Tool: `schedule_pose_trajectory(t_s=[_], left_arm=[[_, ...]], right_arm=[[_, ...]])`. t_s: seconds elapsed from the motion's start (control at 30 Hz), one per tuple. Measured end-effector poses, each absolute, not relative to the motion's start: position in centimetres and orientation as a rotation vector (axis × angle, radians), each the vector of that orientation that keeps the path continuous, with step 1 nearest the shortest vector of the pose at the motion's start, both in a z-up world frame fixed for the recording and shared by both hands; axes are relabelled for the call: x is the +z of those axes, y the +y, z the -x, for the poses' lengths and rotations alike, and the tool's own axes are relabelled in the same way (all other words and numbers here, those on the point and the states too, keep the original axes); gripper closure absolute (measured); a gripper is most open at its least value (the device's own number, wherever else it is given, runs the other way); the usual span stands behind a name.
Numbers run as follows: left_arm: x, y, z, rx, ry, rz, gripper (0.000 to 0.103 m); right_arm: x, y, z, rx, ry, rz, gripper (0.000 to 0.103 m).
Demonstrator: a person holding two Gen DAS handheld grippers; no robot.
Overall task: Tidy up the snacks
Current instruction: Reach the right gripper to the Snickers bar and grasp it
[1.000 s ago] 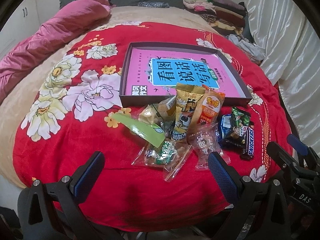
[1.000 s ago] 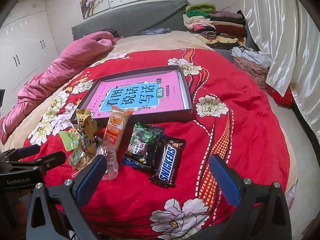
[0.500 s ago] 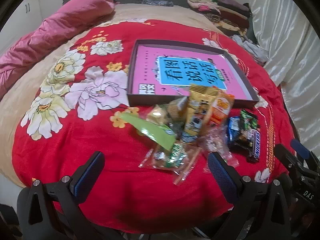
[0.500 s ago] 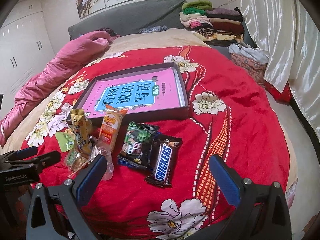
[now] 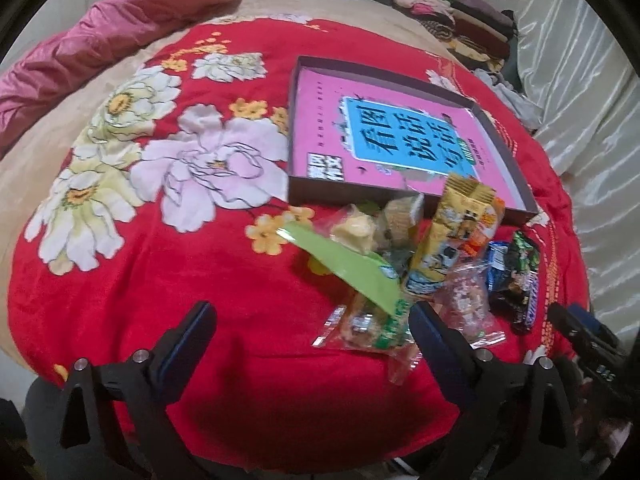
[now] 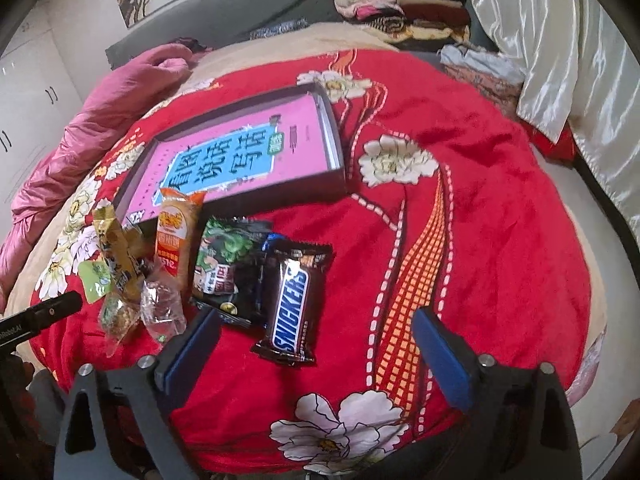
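A pile of snacks lies on the red flowered blanket [image 5: 224, 280] in front of a shallow dark box [image 5: 348, 190] with a pink book inside [image 6: 240, 160]. The pile holds a green packet [image 5: 352, 268], a yellow packet [image 5: 448, 240], an orange packet [image 6: 176, 236], clear-wrapped sweets [image 5: 464, 300], a dark green packet [image 6: 224, 264] and a Snickers bar [image 6: 292, 308]. My left gripper [image 5: 312, 340] is open and empty, near the clear wrappers. My right gripper [image 6: 316, 344] is open and empty, just before the Snickers bar.
A pink quilt [image 5: 120, 28] lies along the far left of the bed. Folded clothes [image 6: 400, 12] are stacked at the head on the right. A white satin curtain [image 6: 580, 60] hangs along the right side. The blanket's front edge drops off just under both grippers.
Both grippers have moved forward and lower toward the snack pile. The left view has shifted so the pile sits further right. Nothing was picked up.
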State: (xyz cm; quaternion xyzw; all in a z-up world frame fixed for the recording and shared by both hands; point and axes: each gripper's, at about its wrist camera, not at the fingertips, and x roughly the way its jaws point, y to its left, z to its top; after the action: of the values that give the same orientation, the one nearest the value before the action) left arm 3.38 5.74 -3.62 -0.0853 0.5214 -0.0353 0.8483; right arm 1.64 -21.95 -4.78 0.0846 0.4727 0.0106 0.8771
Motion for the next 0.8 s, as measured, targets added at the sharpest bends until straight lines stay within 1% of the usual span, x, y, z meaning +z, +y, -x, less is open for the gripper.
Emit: schedule_pose_trajectory(t_s=[0.07, 0.2, 0.33, 0.4, 0.43, 0.47, 0.5, 0.57, 0.67, 0.73, 0.8], left_arm=[[-3.8, 5.3, -3.3, -0.105, 1.106, 0.181, 0.012], [-3.7, 7.2, -4.3, -0.091, 1.095, 0.251, 0.012], [-4.0, 9.4, -5.6, -0.095, 1.098, 0.388, 0.014], [-4.5, 9.4, -6.1, -0.107, 1.116, 0.414, 0.023], [-4.8, 9.3, -6.4, -0.116, 1.127, 0.421, 0.031], [-5.1, 9.1, -6.7, -0.126, 1.138, 0.429, 0.035], [-5.5, 8.9, -6.9, -0.135, 1.147, 0.437, 0.036], [-6.2, 8.2, -7.5, -0.167, 1.170, 0.448, 0.043], [-6.8, 7.2, -8.0, -0.198, 1.181, 0.432, 0.047], [-6.9, 6.3, -8.4, -0.221, 1.179, 0.410, 0.049], [-7.0, 5.6, -9.0, -0.228, 1.174, 0.376, 0.053]], right_arm=[[-5.1, -22.0, -1.8, 0.020, 1.002, -0.181, 0.014], [-5.3, -22.1, -2.0, 0.019, 1.009, -0.182, 0.016], [-5.6, -21.7, -2.7, 0.023, 1.015, -0.157, 0.023], [-5.9, -21.5, -3.1, 0.031, 1.022, -0.147, 0.027], [-6.1, -21.4, -3.3, 0.037, 1.030, -0.144, 0.030], [-6.3, -21.3, -3.4, 0.039, 1.037, -0.144, 0.031], [-6.5, -21.3, -3.5, 0.043, 1.044, -0.147, 0.033], [-6.7, -21.5, -3.6, 0.047, 1.048, -0.152, 0.036], [-6.9, -21.6, -3.8, 0.061, 1.046, -0.166, 0.041], [-7.0, -21.7, -4.0, 0.072, 1.046, -0.175, 0.047], [-7.1, -21.6, -4.1, 0.086, 1.044, -0.179, 0.051]])
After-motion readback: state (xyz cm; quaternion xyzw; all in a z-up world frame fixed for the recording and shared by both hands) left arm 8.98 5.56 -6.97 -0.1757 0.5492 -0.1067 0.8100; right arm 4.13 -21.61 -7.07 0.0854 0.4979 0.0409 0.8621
